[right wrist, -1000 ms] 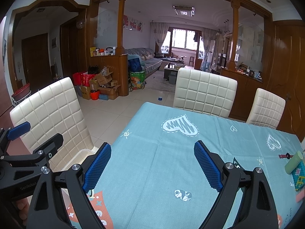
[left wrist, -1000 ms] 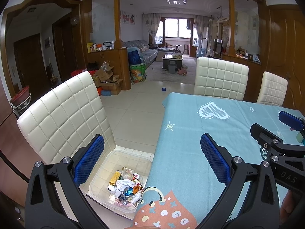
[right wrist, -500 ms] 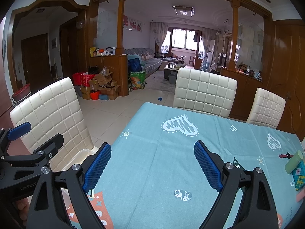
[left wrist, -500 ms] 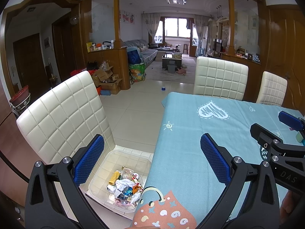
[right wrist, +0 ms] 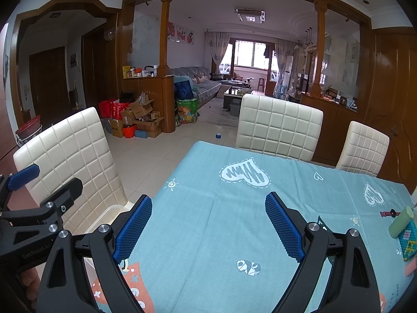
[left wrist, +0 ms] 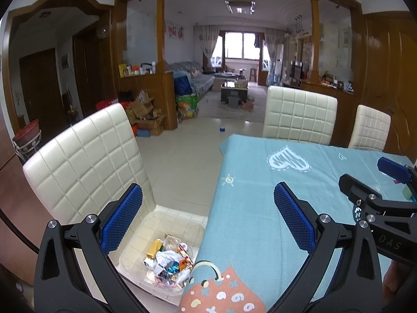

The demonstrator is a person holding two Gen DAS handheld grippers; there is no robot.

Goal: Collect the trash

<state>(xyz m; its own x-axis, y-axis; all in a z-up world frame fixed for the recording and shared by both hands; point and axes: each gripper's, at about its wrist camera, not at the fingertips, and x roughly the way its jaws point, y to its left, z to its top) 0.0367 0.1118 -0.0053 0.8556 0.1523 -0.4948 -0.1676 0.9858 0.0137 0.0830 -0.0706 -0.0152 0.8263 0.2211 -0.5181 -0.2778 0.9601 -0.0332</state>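
Below your left gripper (left wrist: 208, 216), on the seat of the white padded chair (left wrist: 86, 161) beside the table, stands a clear plastic bin (left wrist: 179, 224). Inside it lies the trash (left wrist: 169, 263), a small heap of crumpled wrappers and packets in several colours. Your left gripper has its blue pads (left wrist: 122, 219) spread wide and holds nothing; one pad is over the bin, the other over the table edge. Your right gripper (right wrist: 208, 227) is also spread wide and empty, above the blue tablecloth (right wrist: 221, 224). At the right side of the cloth you see a green tube (right wrist: 401, 221) touching a beaded mat (right wrist: 409, 240). Across the table stand two more white chairs (right wrist: 278, 127). Farther away, cardboard boxes (right wrist: 140, 117) lie on the tiled floor beside a wooden partition, and behind that is a sofa (right wrist: 206, 83).
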